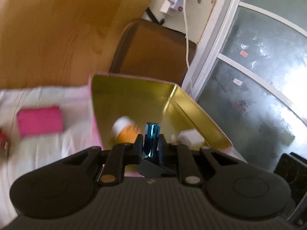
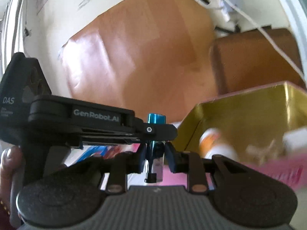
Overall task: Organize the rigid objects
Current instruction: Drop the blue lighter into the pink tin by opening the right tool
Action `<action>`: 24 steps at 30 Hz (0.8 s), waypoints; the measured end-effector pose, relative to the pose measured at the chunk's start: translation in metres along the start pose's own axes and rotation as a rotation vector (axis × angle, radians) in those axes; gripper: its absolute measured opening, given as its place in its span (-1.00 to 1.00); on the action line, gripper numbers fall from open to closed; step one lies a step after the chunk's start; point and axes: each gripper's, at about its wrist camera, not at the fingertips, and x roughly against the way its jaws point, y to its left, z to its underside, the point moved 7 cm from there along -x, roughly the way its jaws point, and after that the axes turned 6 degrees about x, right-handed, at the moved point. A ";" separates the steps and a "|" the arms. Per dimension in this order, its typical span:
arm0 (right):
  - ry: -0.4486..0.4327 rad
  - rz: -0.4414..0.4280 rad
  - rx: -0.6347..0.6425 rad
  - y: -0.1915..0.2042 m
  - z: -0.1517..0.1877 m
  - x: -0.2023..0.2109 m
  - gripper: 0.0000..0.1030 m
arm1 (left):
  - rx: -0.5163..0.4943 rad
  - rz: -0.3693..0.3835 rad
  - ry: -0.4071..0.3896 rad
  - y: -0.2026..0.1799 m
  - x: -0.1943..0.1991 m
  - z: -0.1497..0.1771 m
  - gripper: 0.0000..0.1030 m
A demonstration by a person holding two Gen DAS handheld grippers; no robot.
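Currently both grippers clamp the same item: a small metallic-blue cylinder (image 1: 152, 137), shiny, likely a lighter or a capped tube. Left gripper (image 1: 151, 143) pinches it between closed jaws, about mid-body as the right wrist view shows. Right gripper (image 2: 155, 154) pinches its lower part, where a clear or silver section (image 2: 158, 167) shows below the blue. In the right wrist view the left gripper crosses from the left side, so the two tools meet at roughly a right angle on the cylinder.

Judgement: this looks like a handover or a two-handed pull-apart (cap off body); the frames don't settle which. Neither set of jaws shows any slack.

The cylinder hangs in the air just before the open rectangular tin (image 1: 134, 99), gold inside, pink outside. The tin is tilted towards the cameras, probably lying on its side on the white cloth (image 1: 48, 149), so its mouth is easy to reach. Inside it: an orange bottle with a white cap (image 1: 125, 132) lying down, and a white blocky item (image 1: 189, 137) near the right wall.

A pink rectangular box (image 1: 39, 123) lies on the cloth left of the tin, outside it, likely unsorted.

Both views have motion blur, so fine detail is unreliable.
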 end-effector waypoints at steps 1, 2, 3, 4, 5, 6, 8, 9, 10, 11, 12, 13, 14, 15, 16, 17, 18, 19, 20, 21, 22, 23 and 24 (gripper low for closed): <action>0.012 0.009 0.001 -0.008 -0.005 -0.009 -0.57 | 0.000 -0.017 0.006 -0.001 -0.012 -0.005 -0.65; 0.027 0.017 -0.004 -0.012 -0.007 -0.019 -0.57 | 0.008 -0.030 0.018 0.001 -0.022 -0.007 -0.65; 0.054 0.025 -0.015 -0.019 -0.008 -0.030 -0.57 | 0.017 -0.045 0.033 0.004 -0.031 -0.008 -0.65; 0.083 0.031 -0.016 -0.023 -0.008 -0.039 -0.57 | 0.027 -0.066 0.057 0.008 -0.043 -0.008 -0.65; 0.118 0.040 -0.013 -0.027 -0.007 -0.050 -0.56 | 0.037 -0.078 0.074 0.012 -0.051 -0.007 -0.63; 0.146 0.048 -0.014 -0.031 -0.006 -0.058 -0.56 | 0.049 -0.089 0.089 0.016 -0.057 -0.006 -0.61; 0.191 0.071 0.005 -0.035 0.000 -0.069 -0.57 | 0.067 -0.114 0.114 0.024 -0.069 -0.003 -0.51; 0.203 0.090 0.021 -0.037 0.003 -0.073 -0.59 | 0.066 -0.131 0.118 0.026 -0.073 -0.003 -0.43; 0.207 0.116 0.041 -0.039 0.004 -0.077 -0.62 | 0.065 -0.154 0.116 0.027 -0.076 -0.002 -0.25; 0.202 0.145 0.055 -0.042 0.005 -0.079 -0.62 | 0.063 -0.166 0.109 0.028 -0.080 -0.004 -0.23; 0.188 0.189 0.069 -0.045 0.006 -0.080 -0.56 | 0.059 -0.171 0.109 0.028 -0.081 -0.005 -0.22; 0.165 0.248 0.095 -0.050 0.005 -0.080 -0.51 | 0.055 -0.166 0.100 0.027 -0.082 -0.007 -0.16; 0.151 0.295 0.124 -0.053 0.007 -0.080 -0.51 | 0.048 -0.163 0.085 0.025 -0.080 -0.009 -0.16; 0.133 0.338 0.137 -0.058 0.008 -0.080 -0.51 | 0.031 -0.165 0.069 0.022 -0.076 -0.011 -0.16; 0.118 0.353 0.132 -0.061 0.007 -0.078 -0.48 | 0.010 -0.169 0.048 0.019 -0.070 -0.013 -0.16; 0.105 0.353 0.119 -0.062 0.006 -0.076 -0.46 | -0.011 -0.173 0.019 0.018 -0.063 -0.015 -0.16; 0.086 0.341 0.098 -0.062 0.004 -0.072 -0.46 | -0.021 -0.177 -0.007 0.019 -0.054 -0.017 -0.16; 0.066 0.329 0.086 -0.061 0.002 -0.070 -0.46 | -0.019 -0.181 -0.032 0.022 -0.044 -0.017 -0.16; 0.043 0.318 0.084 -0.058 -0.001 -0.064 -0.46 | -0.011 -0.183 -0.050 0.028 -0.033 -0.017 -0.16; 0.016 0.313 0.089 -0.052 -0.005 -0.059 -0.46 | 0.002 -0.186 -0.066 0.037 -0.021 -0.017 -0.16; -0.008 0.305 0.098 -0.045 -0.009 -0.055 -0.46 | 0.014 -0.194 -0.084 0.047 -0.007 -0.013 -0.17; -0.027 0.291 0.105 -0.041 -0.013 -0.052 -0.46 | 0.024 -0.210 -0.103 0.060 0.008 -0.011 -0.17; -0.038 0.270 0.111 -0.032 -0.016 -0.050 -0.46 | 0.033 -0.233 -0.120 0.073 0.023 -0.006 -0.16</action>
